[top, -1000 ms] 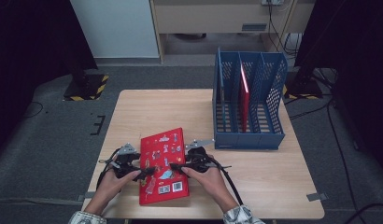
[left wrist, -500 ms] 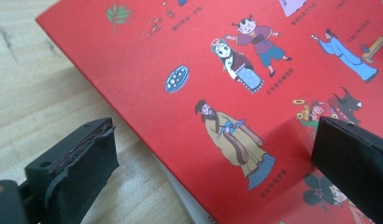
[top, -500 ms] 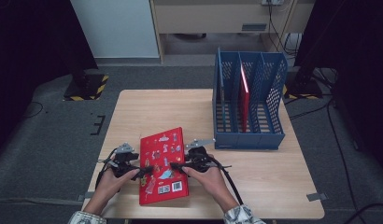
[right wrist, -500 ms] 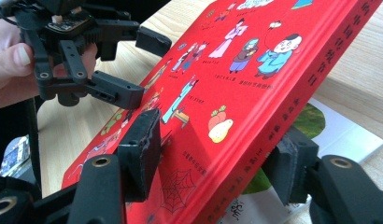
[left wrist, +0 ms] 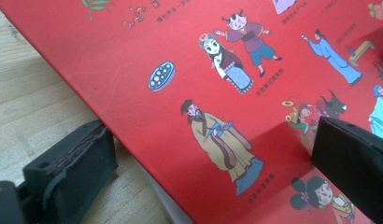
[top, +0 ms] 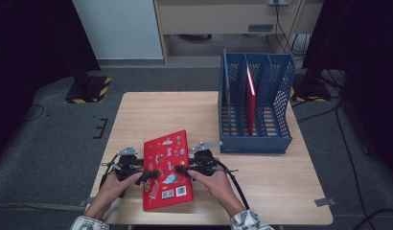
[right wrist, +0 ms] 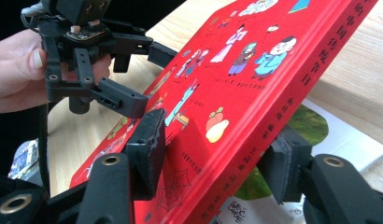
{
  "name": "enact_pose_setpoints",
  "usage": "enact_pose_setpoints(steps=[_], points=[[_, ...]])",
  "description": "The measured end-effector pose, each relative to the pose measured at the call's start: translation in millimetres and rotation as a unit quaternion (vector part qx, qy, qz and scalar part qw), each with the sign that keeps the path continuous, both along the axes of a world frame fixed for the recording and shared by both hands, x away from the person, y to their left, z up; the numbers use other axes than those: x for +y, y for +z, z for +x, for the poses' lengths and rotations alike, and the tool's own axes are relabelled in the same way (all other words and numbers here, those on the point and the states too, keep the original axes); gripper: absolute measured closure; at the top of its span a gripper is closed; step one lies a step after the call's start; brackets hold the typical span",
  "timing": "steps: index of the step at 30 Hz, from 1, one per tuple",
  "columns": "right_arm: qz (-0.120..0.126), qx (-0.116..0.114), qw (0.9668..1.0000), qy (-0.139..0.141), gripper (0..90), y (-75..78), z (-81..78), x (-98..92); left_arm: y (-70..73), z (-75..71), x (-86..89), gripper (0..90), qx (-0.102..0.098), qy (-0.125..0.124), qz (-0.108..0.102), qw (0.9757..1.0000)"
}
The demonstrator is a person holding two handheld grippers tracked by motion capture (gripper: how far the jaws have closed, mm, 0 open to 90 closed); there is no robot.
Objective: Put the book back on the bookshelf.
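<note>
Over on the left, the left gripper (top: 147, 175) sits at the near-left edge of the red book (top: 167, 167), the person's left hand (top: 119, 183) wrapped around it. In the left gripper view its jaws straddle that edge, one pad down by the table (left wrist: 35, 107) and the other above the cover, spread with daylight between pad and cover, so not pinching yet as far as I can see.

Centre stage, the red book lies at the near side of the table, its cover of cartoon figures facing up. Compared with a second ago it has hardly shifted in the high view, both hands parked where they were.

Now the right side, and here's the change: the right gripper (top: 181, 169) has just been closing its jaws, with the book's spine edge between them. In the right gripper view one pad presses the cover and the other sits under the spine, and that edge is tipped up off a second, white and green book (right wrist: 348, 140) lying underneath. To my eye that's the right side clamped on the red book and the lift beginning.

Far right, the blue file rack (top: 254, 108) stands at the back, one red volume (top: 250, 98) already upright in a slot; that looks the likely destination
</note>
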State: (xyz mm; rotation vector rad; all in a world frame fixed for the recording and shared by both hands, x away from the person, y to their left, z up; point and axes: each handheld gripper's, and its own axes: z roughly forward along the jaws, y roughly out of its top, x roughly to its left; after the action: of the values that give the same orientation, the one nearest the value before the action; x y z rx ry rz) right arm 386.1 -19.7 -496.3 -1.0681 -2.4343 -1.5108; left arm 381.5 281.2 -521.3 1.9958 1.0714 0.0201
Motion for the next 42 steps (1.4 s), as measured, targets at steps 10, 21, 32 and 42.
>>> enact_pose_setpoints(steps=[10,21,32,42], points=[[-0.015,-0.002,0.9997,0.018,45.5,8.5,3.4,6.5,2.0,0.3,1.4,0.0,0.005,0.005,-0.005,1.0000],[-0.046,0.014,0.9984,0.029,38.0,4.3,5.9,17.7,4.3,-0.7,-3.3,0.1,-0.001,0.004,0.007,1.0000],[-0.017,0.016,0.9991,0.036,49.9,13.7,5.6,13.9,12.1,-3.1,-1.6,4.5,-0.013,0.007,-0.013,0.9998],[0.000,0.006,0.9990,0.045,57.1,25.6,5.6,12.3,25.5,-7.7,0.3,11.8,-0.053,0.017,-0.020,0.9983]])
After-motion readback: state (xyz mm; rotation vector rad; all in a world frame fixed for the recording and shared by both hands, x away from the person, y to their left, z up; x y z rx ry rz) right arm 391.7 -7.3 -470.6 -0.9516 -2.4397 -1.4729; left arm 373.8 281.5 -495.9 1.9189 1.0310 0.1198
